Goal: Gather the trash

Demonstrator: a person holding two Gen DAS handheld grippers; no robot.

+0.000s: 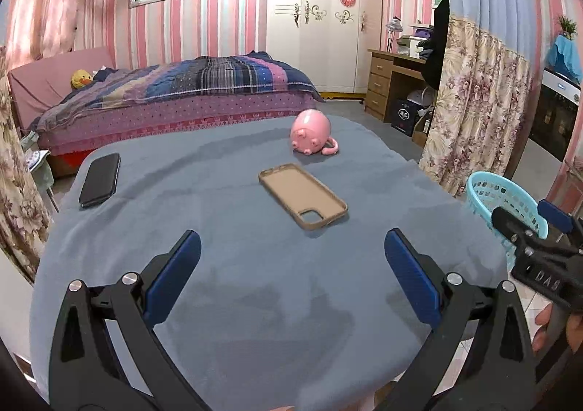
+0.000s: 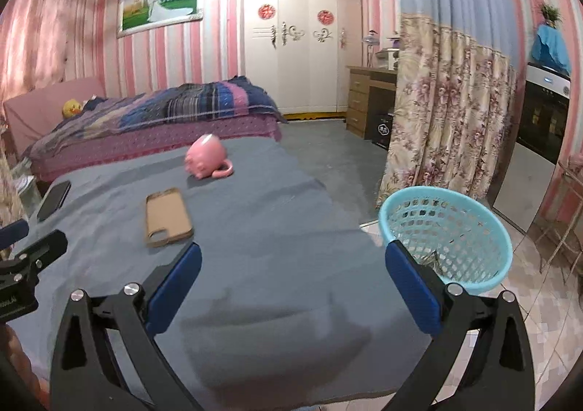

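Both grippers, the left gripper (image 1: 291, 261) and the right gripper (image 2: 293, 265), are wide open and hold nothing. The blue basket (image 2: 473, 279) sits just beside the table (image 2: 273, 301), with bits inside. I see no trash left, so the job looks nearly done.

The pink pig mug (image 2: 207, 155) is blurring in the right wrist view, so its face is not reading there. The light blue basket (image 1: 504, 199) is being partly covered in the left wrist view by the right hand-held gripper (image 1: 528, 225), whose fingertips are running out past the picture's edge. Something small and dark is lying inside the basket (image 2: 435, 258), too small to tell. The black phone (image 2: 54, 200) is being cut short by the left hand-held gripper's body. The desk's (image 1: 255, 301) near edge is hiding behind the gripper arms.
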